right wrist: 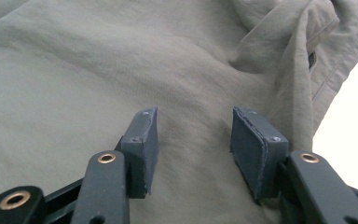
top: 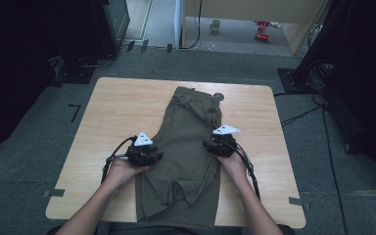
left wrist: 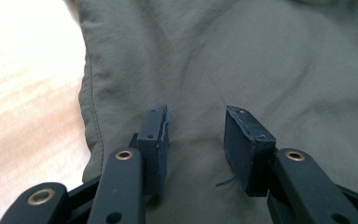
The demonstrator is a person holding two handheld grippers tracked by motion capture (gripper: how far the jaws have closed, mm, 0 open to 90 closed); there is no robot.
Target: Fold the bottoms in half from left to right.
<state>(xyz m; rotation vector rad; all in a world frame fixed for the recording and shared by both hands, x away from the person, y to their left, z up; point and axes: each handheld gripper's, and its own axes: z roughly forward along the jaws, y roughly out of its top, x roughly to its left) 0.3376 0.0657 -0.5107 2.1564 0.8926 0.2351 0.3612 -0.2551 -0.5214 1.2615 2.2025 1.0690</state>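
We hold our left gripper [top: 152,155] with jaws parted, pads clear of each other. Our right gripper [top: 210,145] sits well apart from it, jaws likewise parted. Both forearms reach forward, converging slightly.

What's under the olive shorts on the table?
The olive shorts lie flat on the light wooden table. A round grey thing peeks out by the waistband; anything else beneath the fabric is covered.

- The olive shorts [top: 183,147] hang over the near edge of the desk [top: 112,107], and the picture's bottom edge cuts off their hem.
- A small round thing [top: 219,97] touching the shorts' far end is too small to identify.
- Past the desk, red objects [top: 262,29] on the floor are too small to tell.
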